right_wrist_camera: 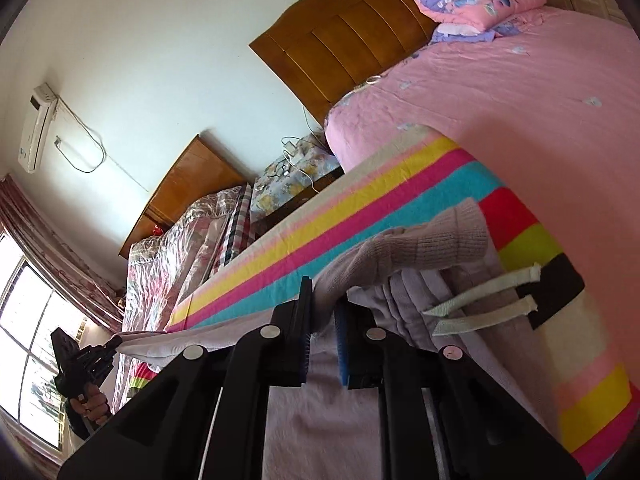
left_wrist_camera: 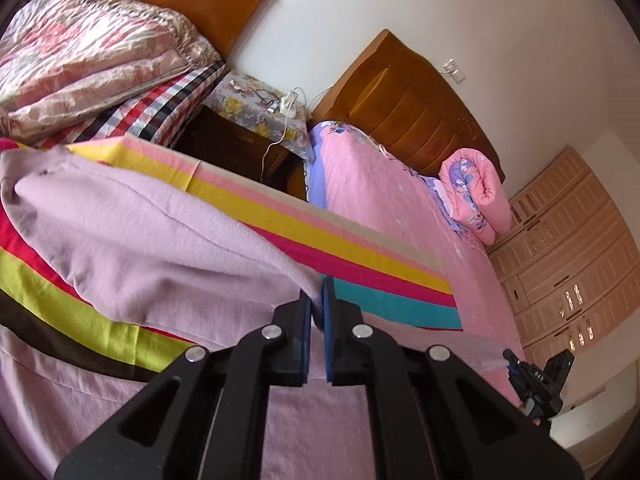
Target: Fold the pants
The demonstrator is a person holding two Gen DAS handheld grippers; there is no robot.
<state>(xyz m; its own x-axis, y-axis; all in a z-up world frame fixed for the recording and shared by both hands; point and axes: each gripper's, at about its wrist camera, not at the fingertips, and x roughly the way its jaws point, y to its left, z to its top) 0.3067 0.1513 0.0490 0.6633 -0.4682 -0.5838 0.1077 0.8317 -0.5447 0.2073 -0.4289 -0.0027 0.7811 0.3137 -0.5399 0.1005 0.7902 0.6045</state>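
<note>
Over the striped bedsheet (left_wrist_camera: 360, 256) | my left gripper (left_wrist_camera: 317, 320) and right gripper (right_wrist_camera: 322, 320) each clamp the soft lilac knit pants (left_wrist_camera: 160, 248), lifting an edge for folding.

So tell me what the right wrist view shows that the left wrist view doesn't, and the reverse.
Only the right wrist view shows the air conditioner, the window, the ribbed cuff and the white drawstrings.

Only the left wrist view shows the wardrobe doors.

Both show the lilac pants on the striped blanket, the folded pink quilt, the nightstand and both headboards. The left tongs and right tongs each pinch pants fabric.
</note>
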